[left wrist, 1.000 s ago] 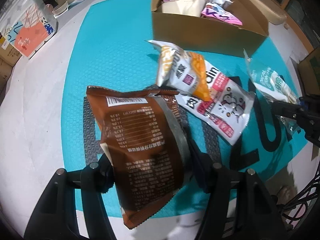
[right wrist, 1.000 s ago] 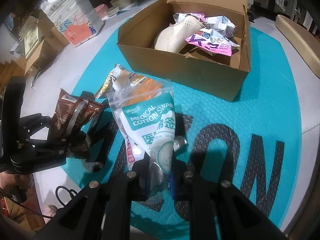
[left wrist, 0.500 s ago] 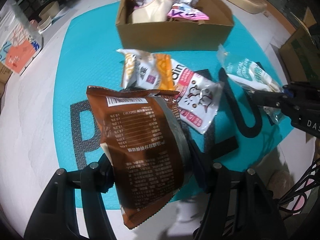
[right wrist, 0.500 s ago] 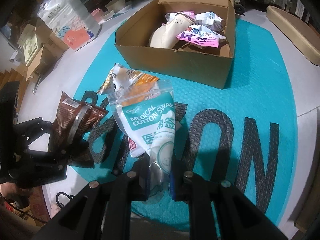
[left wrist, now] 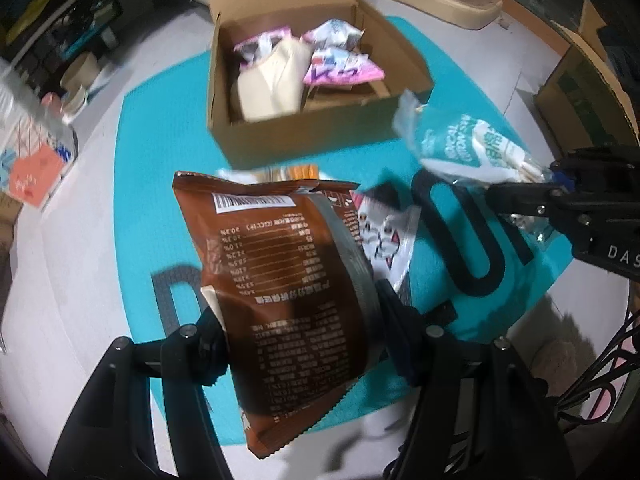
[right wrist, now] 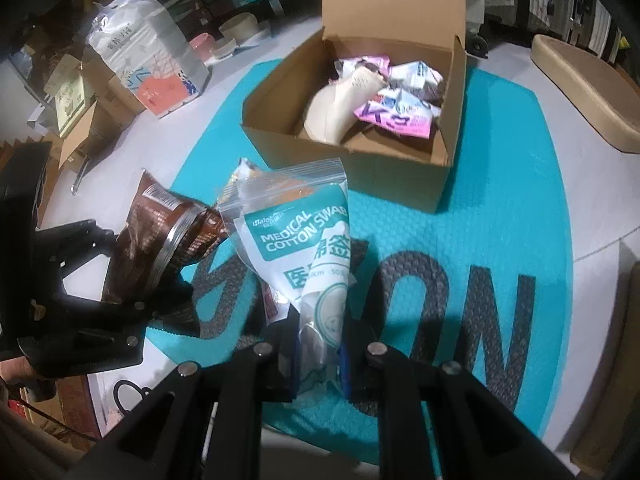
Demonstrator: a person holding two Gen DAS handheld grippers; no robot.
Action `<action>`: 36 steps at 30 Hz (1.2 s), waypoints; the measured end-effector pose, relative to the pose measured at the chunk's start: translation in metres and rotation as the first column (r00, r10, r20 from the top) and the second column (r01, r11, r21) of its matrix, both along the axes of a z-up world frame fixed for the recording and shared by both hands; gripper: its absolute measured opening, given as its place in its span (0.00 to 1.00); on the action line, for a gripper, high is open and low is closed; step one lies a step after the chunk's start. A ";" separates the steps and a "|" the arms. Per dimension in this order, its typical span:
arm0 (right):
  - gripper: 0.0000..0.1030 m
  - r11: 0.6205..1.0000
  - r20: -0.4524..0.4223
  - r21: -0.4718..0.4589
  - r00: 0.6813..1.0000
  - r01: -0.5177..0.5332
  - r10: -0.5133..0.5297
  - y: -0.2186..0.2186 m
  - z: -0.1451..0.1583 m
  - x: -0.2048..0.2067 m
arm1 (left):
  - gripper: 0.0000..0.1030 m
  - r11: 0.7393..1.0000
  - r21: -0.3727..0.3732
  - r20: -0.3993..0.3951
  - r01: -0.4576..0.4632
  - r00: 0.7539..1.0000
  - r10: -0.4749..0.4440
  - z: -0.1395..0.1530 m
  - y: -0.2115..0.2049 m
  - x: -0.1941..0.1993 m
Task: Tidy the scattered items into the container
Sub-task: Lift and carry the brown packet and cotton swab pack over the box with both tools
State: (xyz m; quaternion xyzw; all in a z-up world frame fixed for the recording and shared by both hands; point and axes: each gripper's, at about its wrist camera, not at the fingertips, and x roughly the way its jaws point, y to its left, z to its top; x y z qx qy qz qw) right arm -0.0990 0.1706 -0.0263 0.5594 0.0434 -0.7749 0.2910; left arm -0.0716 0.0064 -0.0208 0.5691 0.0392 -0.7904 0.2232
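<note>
a teal round floor mat printed with big black letters carries an open cardboard box, its lid flap standing up at the back and already holding a cream pouch and several pink and white wrappers. in front of it, raised above the mat, the left gripper is clamped on the lower part of a brown snack bag, both fingers pressed into its sides. the foil looks light, puffy and slick, so a grip low across the body, as here, seems safer than the thin crimped edge. the right gripper pinches the bottom of a clear zip bag of medical cotton swabs, fingers nearly together on it; the bag seems very light and floppy, its top leaning over, and is likely to sag or swing when released. 2 more packets stay on the mat just before the box: an orange and white snack packet and a white and pink sachet, both partly hidden behind the held bags.
</note>
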 end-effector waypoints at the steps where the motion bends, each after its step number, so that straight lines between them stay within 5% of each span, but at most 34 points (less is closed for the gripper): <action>1: 0.13 1.000 -0.002 -0.004 1.000 -0.001 0.001 0.000 0.002 -0.002 | 0.60 1.000 -0.010 -0.008 0.009 1.000 -0.009 0.004 -0.001 -0.005; 13: 0.13 1.000 -0.095 -0.010 0.995 -0.024 0.023 -0.015 0.032 -0.060 | 0.60 0.986 -0.142 -0.053 0.092 0.994 -0.100 0.036 -0.021 -0.070; 19: 0.13 1.000 -0.131 -0.007 0.991 -0.007 0.006 -0.017 0.043 -0.100 | 0.60 0.986 -0.148 -0.072 0.072 0.994 -0.083 0.048 -0.051 -0.106; 36: 0.13 0.998 -0.124 0.018 0.991 0.054 -0.052 -0.031 0.037 -0.200 | 0.60 0.969 -0.238 -0.010 0.070 0.997 -0.074 0.035 -0.106 -0.189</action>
